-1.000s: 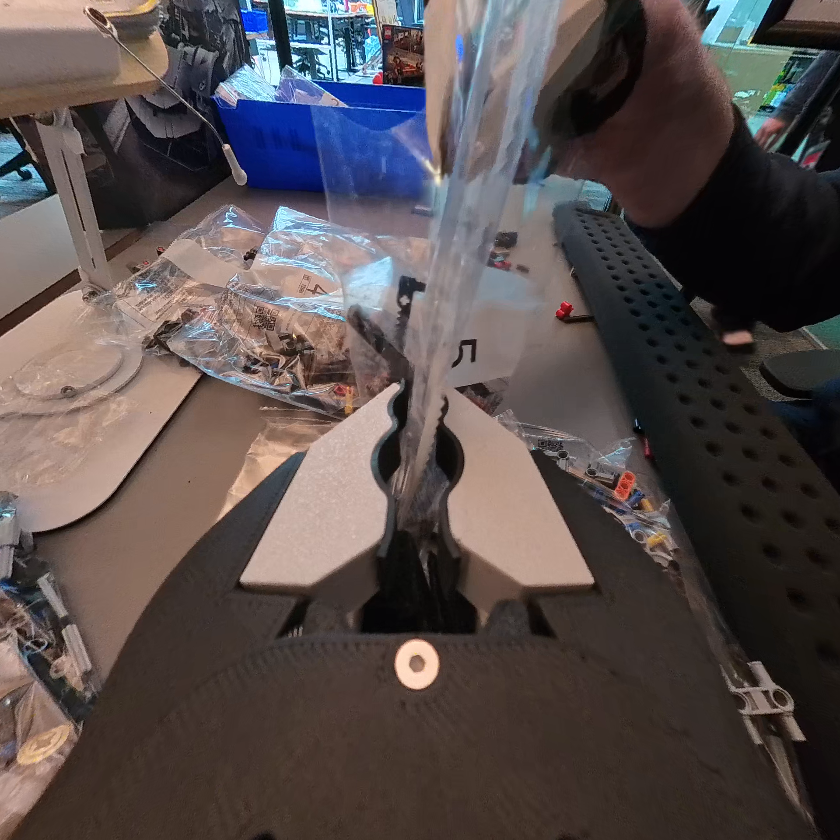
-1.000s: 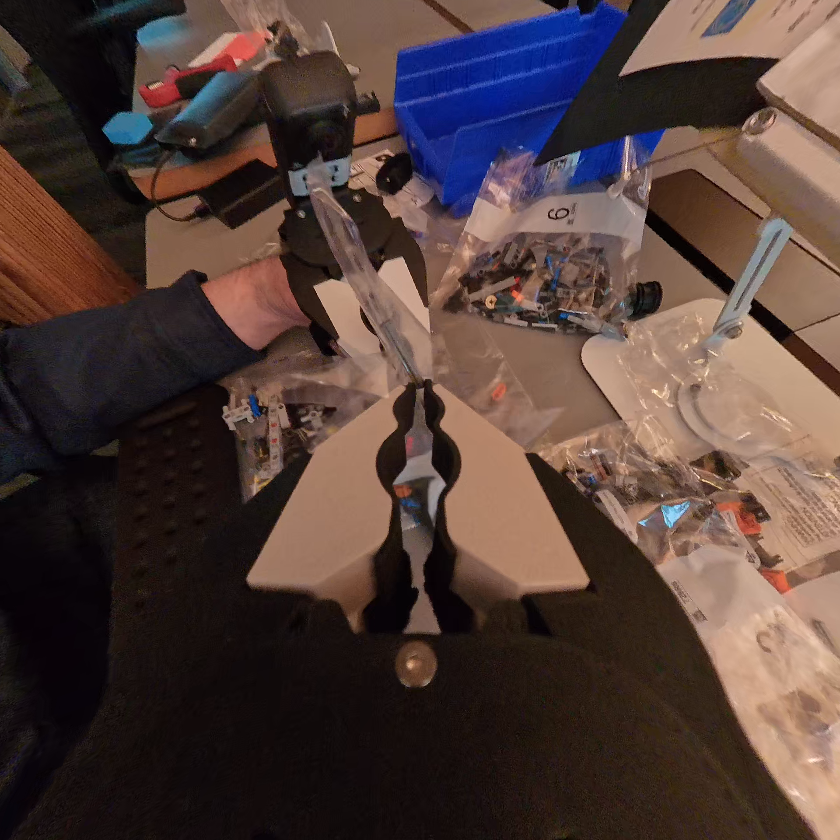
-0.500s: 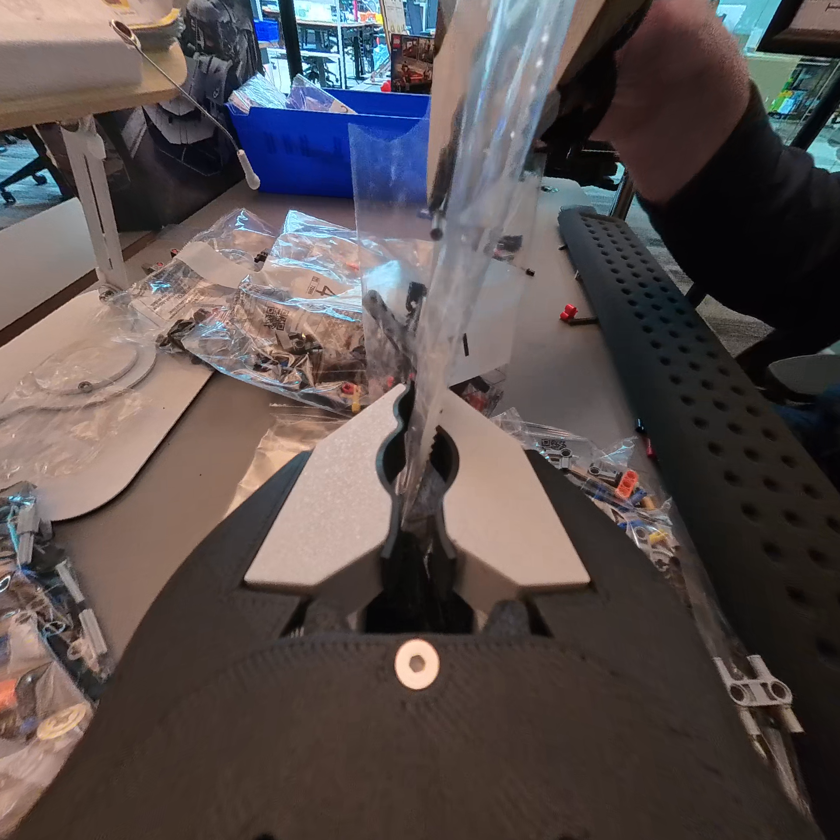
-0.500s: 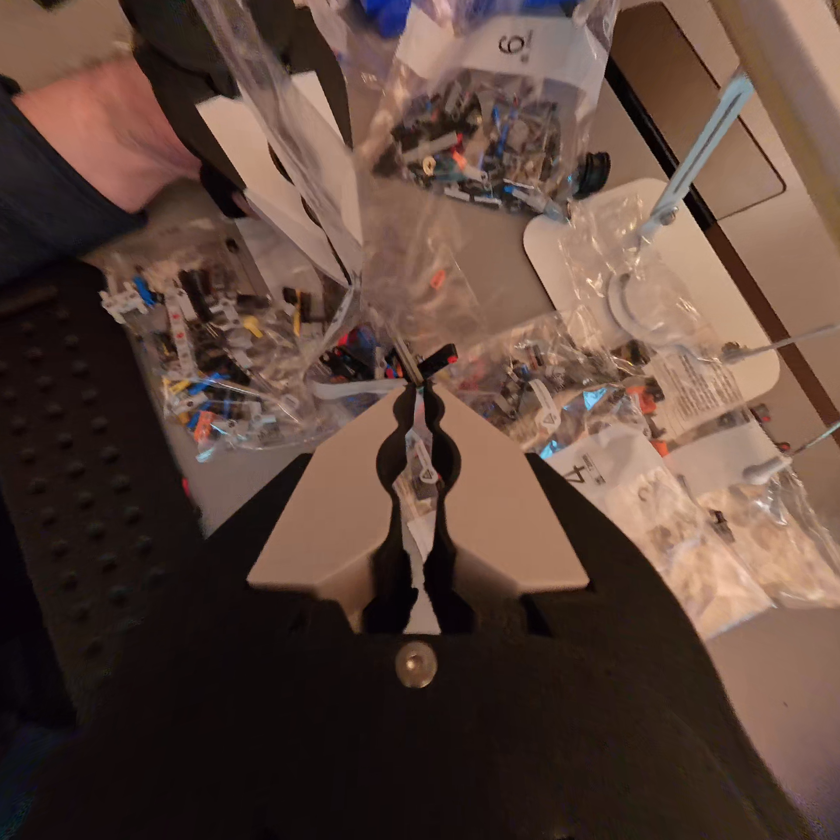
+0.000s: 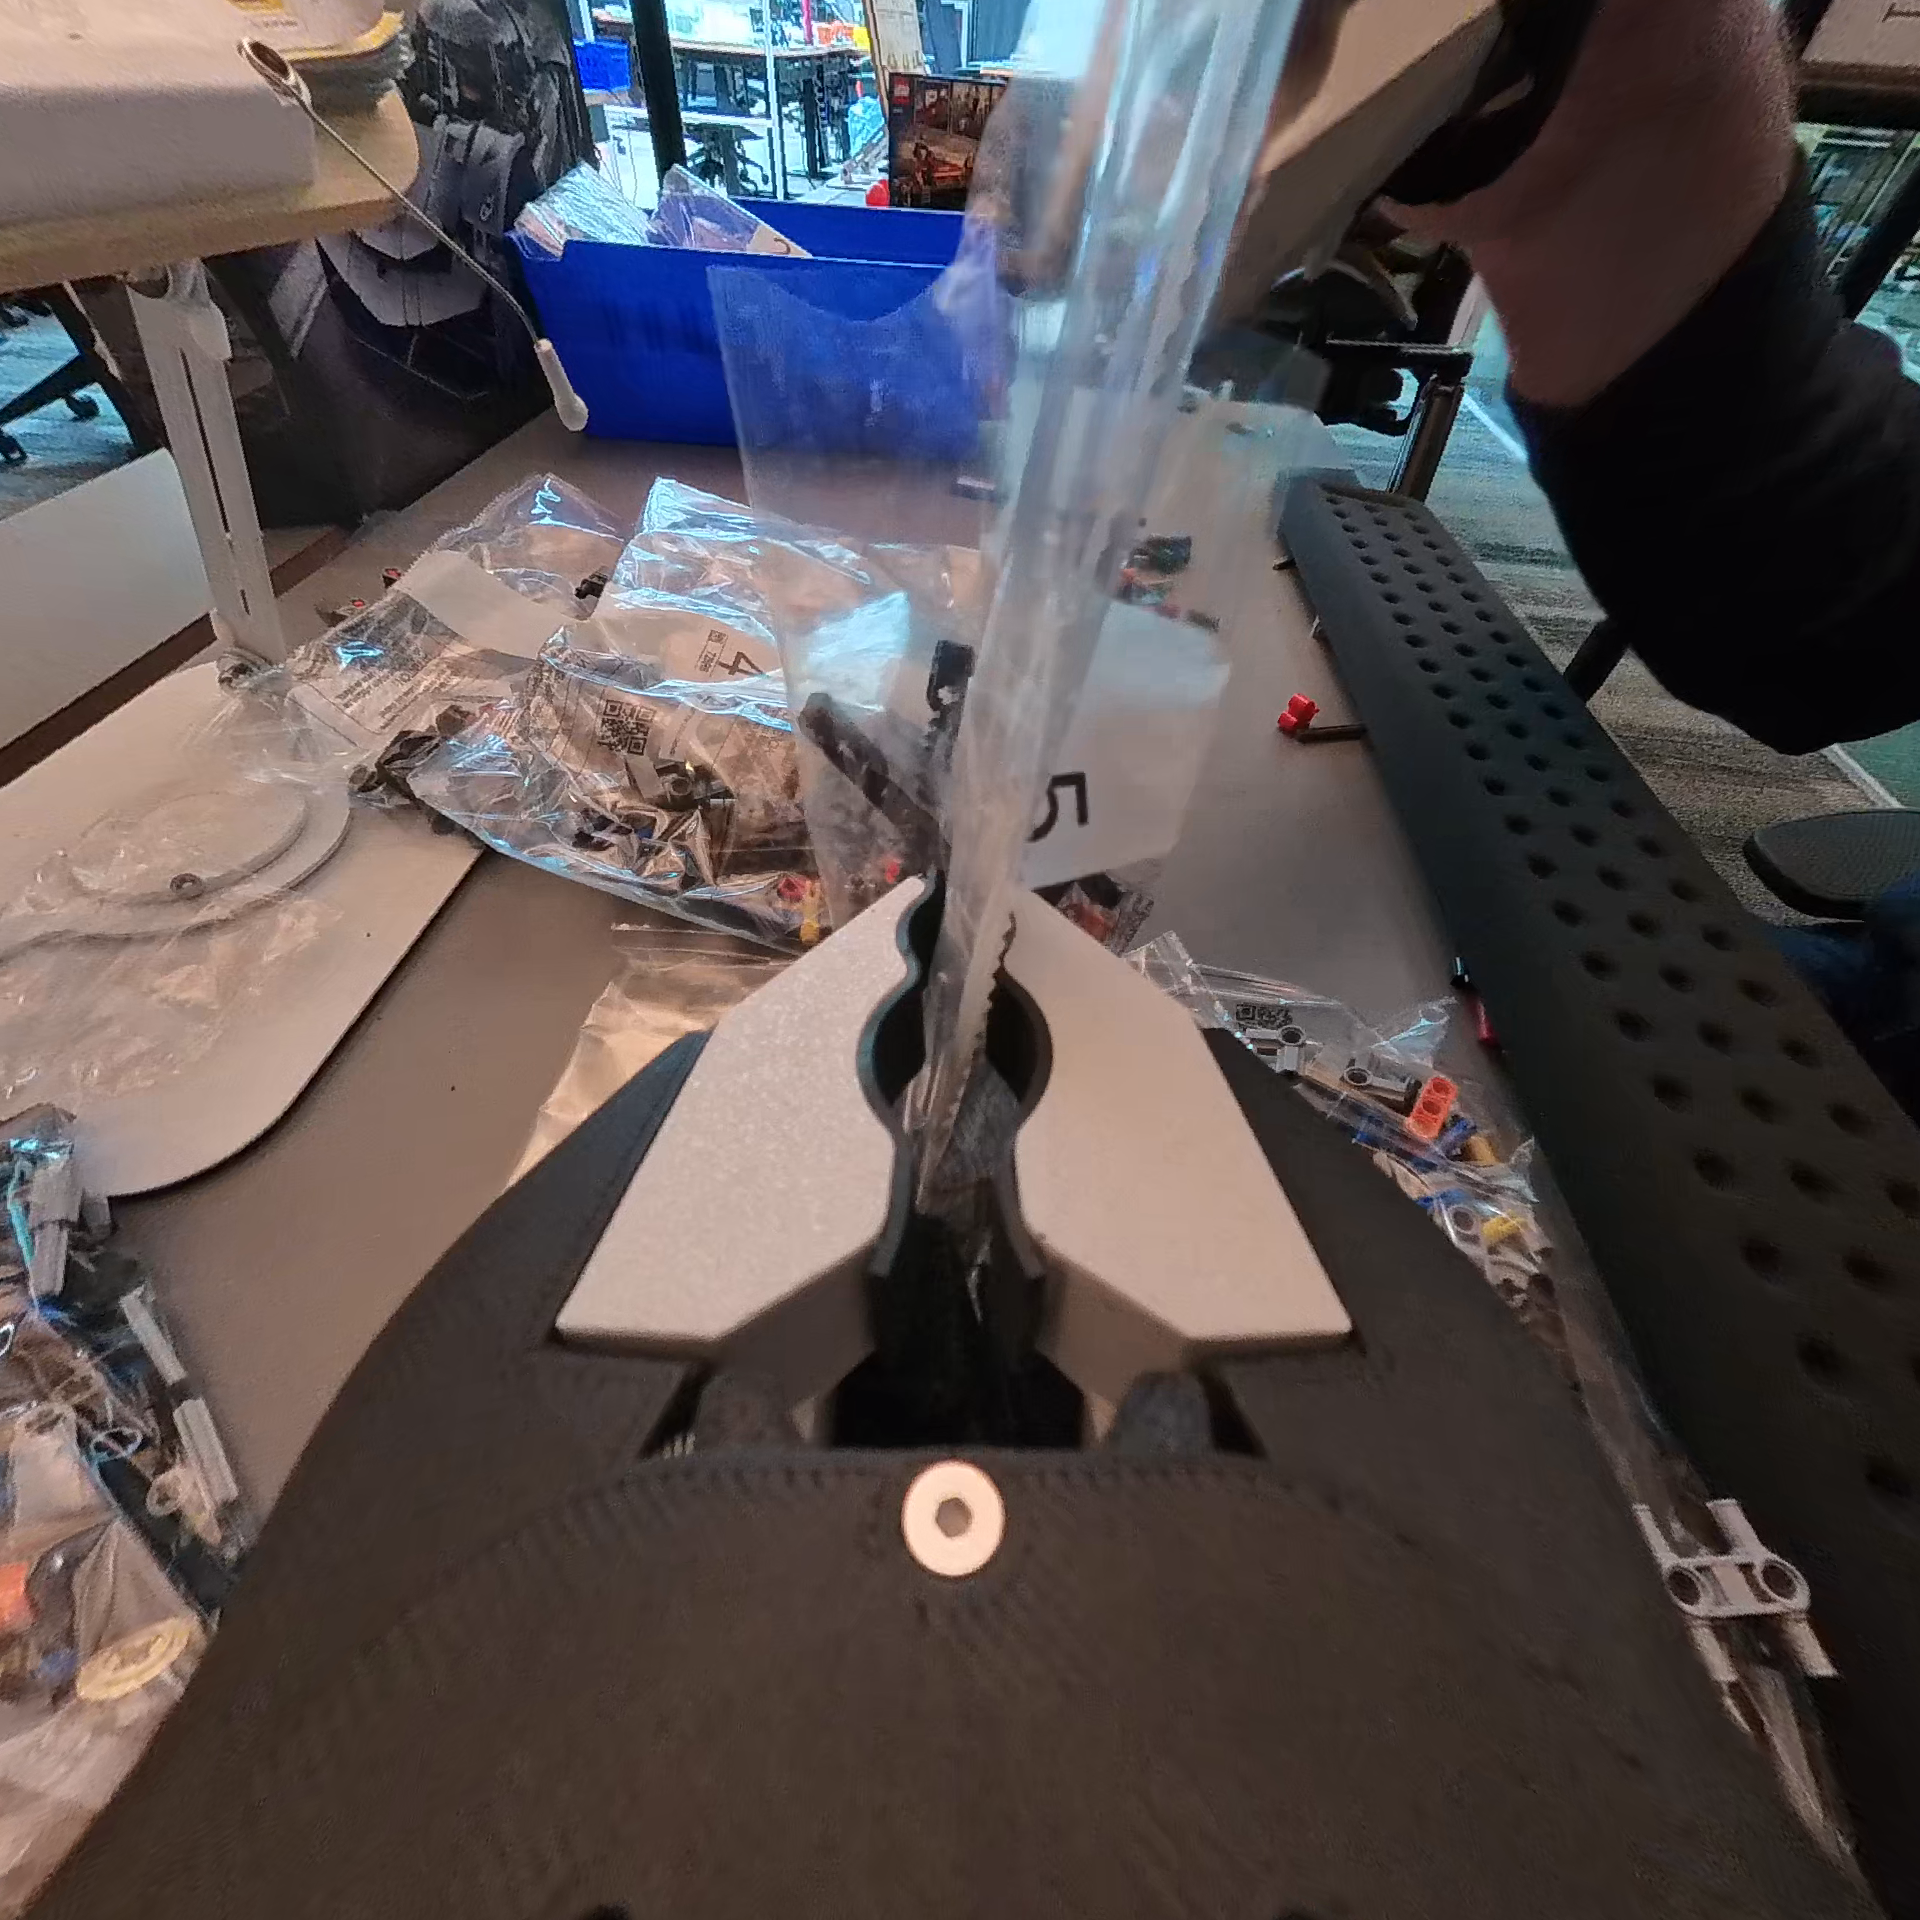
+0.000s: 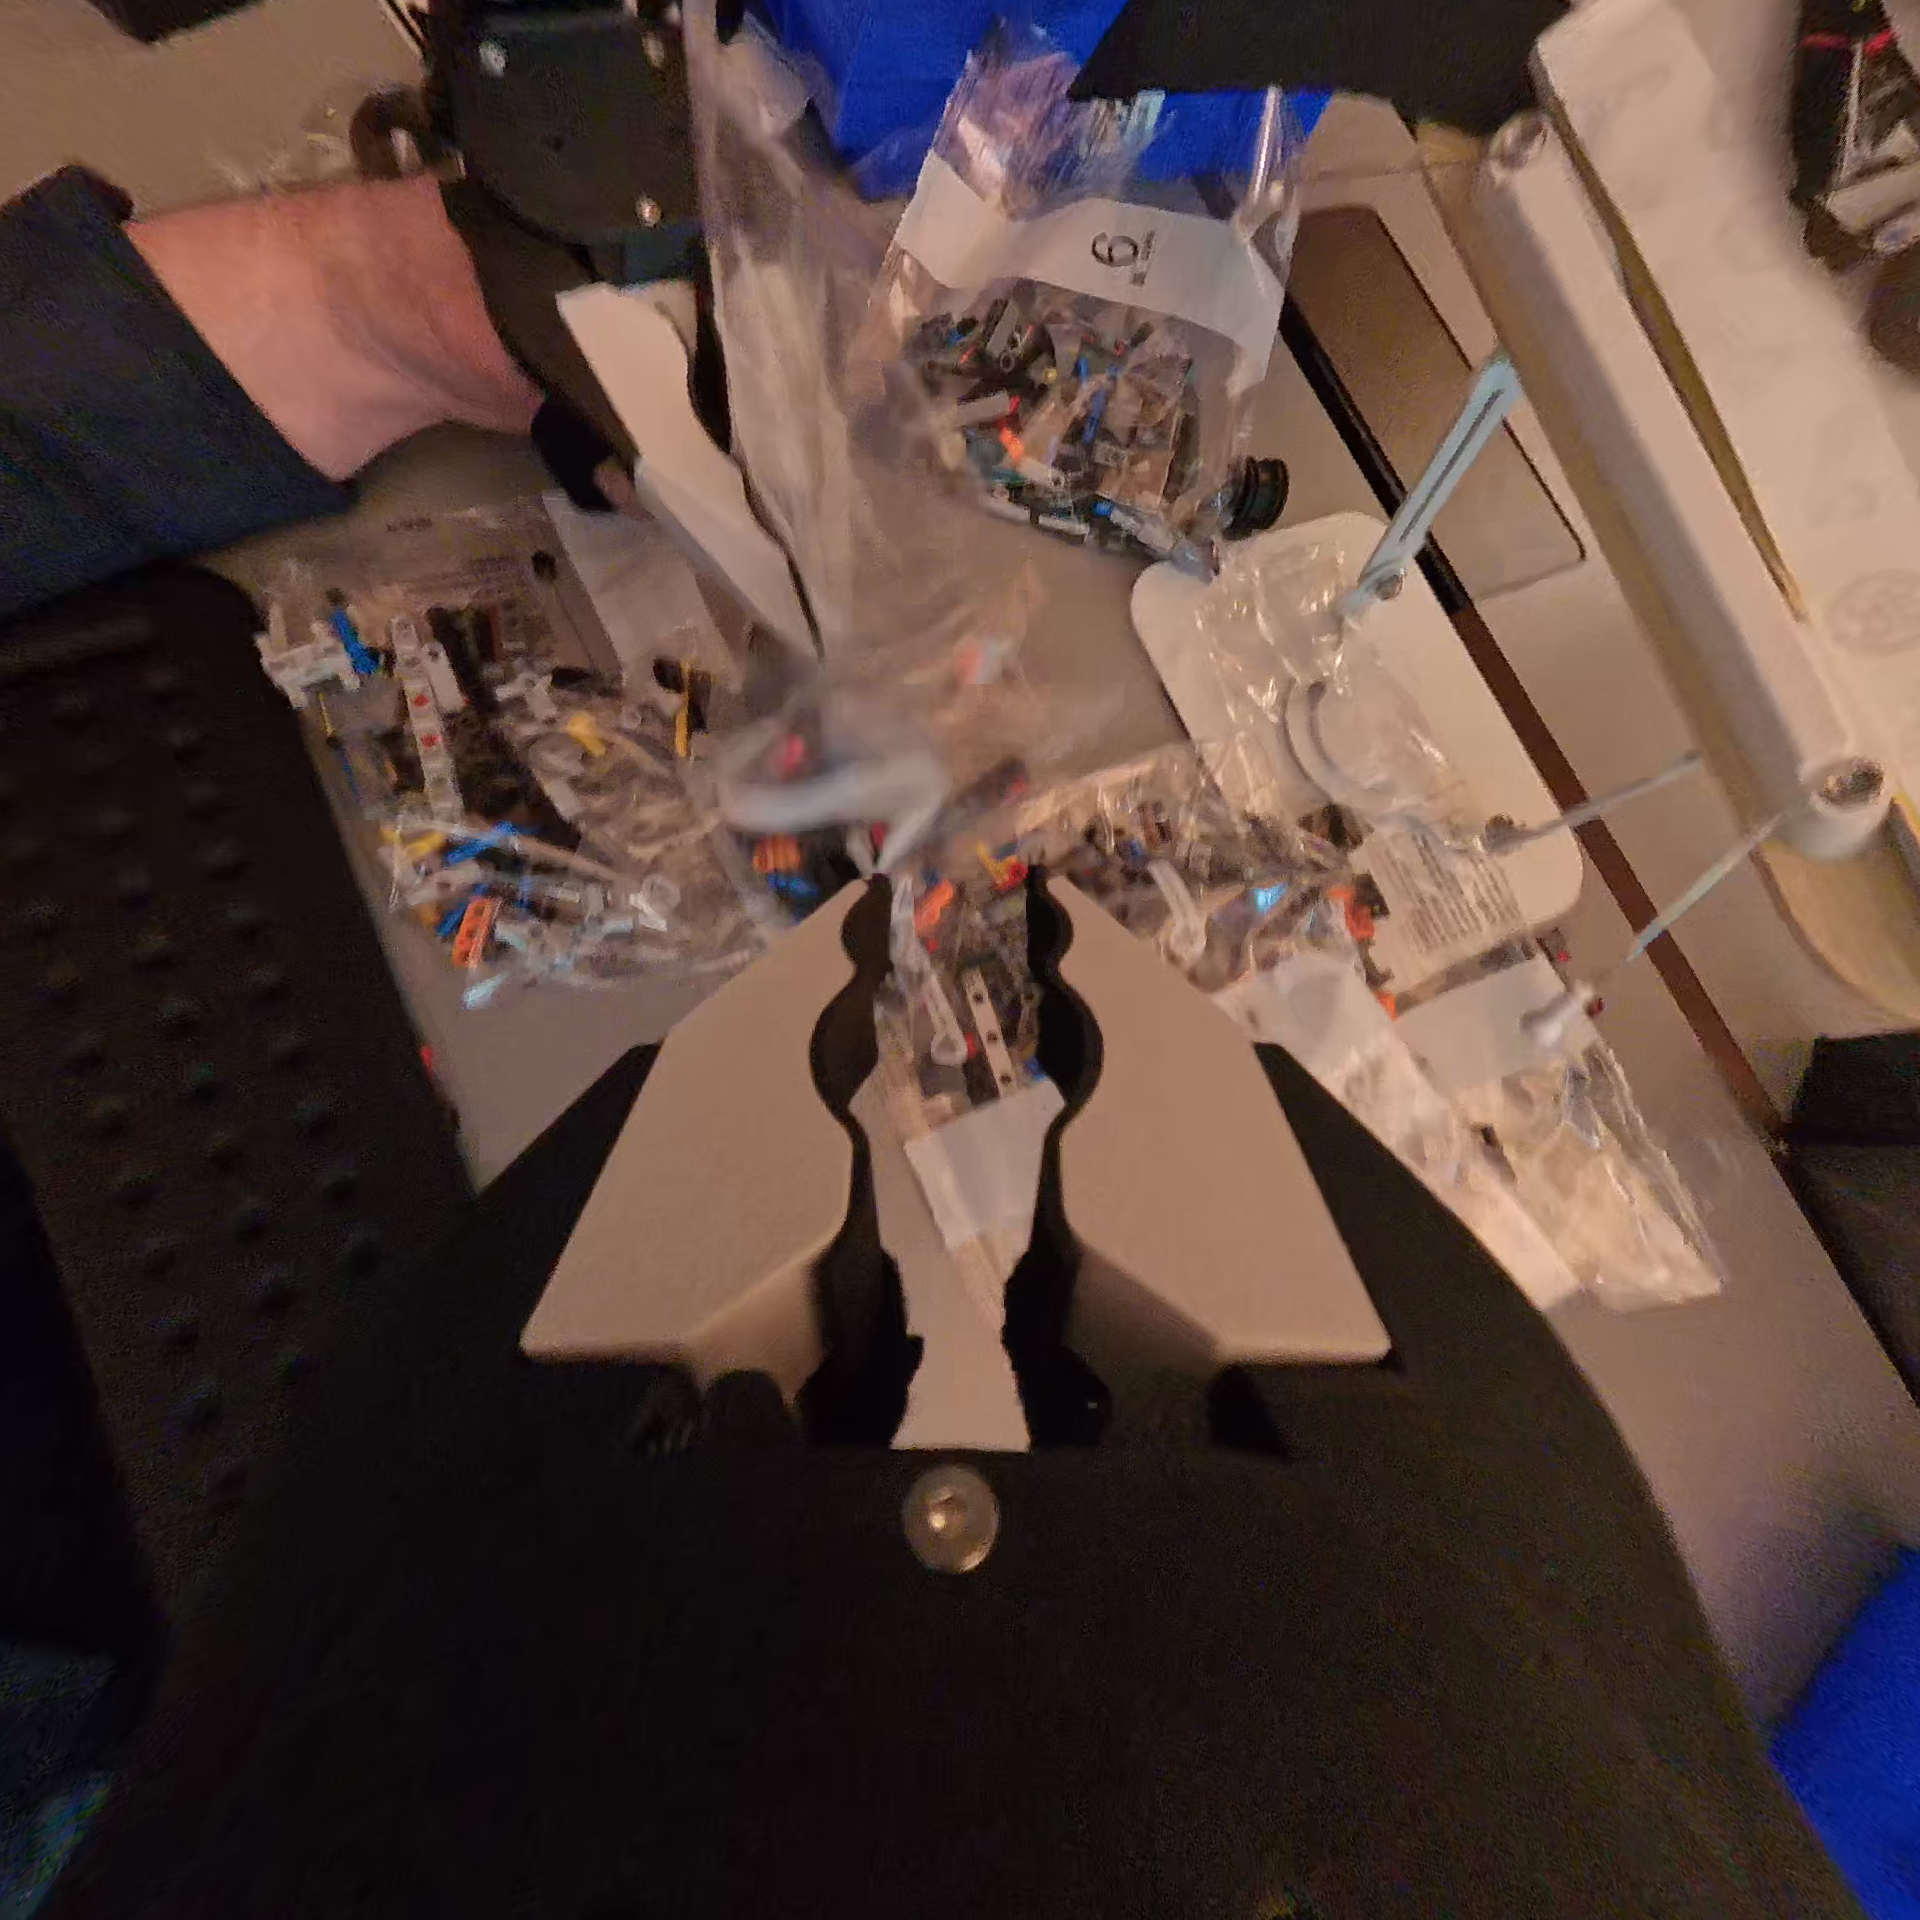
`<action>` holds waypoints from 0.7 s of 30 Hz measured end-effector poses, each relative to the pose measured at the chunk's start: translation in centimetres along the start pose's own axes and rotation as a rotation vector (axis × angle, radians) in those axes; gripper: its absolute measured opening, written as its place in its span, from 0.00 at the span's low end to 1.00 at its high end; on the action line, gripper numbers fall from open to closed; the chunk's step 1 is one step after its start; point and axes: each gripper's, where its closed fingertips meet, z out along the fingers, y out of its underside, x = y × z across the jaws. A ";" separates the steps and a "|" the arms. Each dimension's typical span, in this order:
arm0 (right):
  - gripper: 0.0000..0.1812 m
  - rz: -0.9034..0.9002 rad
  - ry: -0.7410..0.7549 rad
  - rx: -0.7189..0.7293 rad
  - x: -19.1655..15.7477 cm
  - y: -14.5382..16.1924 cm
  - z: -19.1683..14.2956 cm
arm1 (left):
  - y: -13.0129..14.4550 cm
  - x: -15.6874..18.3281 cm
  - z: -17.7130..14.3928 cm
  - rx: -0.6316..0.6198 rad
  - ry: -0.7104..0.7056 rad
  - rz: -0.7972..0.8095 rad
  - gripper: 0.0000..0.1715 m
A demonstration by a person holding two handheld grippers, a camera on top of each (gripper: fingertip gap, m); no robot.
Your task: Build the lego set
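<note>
My left gripper (image 5: 966, 904) is shut on the lower edge of a clear plastic bag (image 5: 1049, 499) with a white numbered label. The bag rises from it, stretched tall, to my right gripper (image 5: 1195, 114), held by a hand at the top of the left wrist view. A few dark Lego parts lie inside the bag. In the blurred right wrist view my right gripper (image 6: 956, 888) has its jaws apart, with table clutter showing between them. The bag (image 6: 790, 416) hangs from the left gripper (image 6: 717, 436) just beyond its tips.
Several sealed bags of Lego parts (image 5: 644, 748) lie on the grey table, one numbered bag (image 6: 1081, 343) farther back. A blue bin (image 5: 779, 343) stands behind. A black perforated pad (image 5: 1610, 883) runs along the right. A white stand base (image 5: 208, 831) sits left. The left gripper's tips are roughly 12 centimetres from the right gripper's.
The right gripper was shut on the bag's top edge and tipped down towards the table. Its jaws have now come apart. The left gripper keeps its hold.
</note>
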 end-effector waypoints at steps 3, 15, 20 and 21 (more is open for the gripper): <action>0.19 -0.013 0.008 -0.084 -1.0 4.0 -1.9 | 0.0 0.0 0.0 0.000 0.001 0.000 0.03; 0.18 0.089 -0.219 -0.468 -8.1 20.4 -2.2 | 0.1 0.0 0.0 0.005 -0.002 -0.009 0.03; 0.03 0.092 -0.192 -0.505 -7.9 21.4 -1.7 | 0.1 0.0 0.0 0.003 -0.001 -0.010 0.03; 0.03 0.092 -0.188 -0.496 -7.7 21.3 -1.6 | 0.1 0.0 0.1 0.002 -0.001 -0.010 0.03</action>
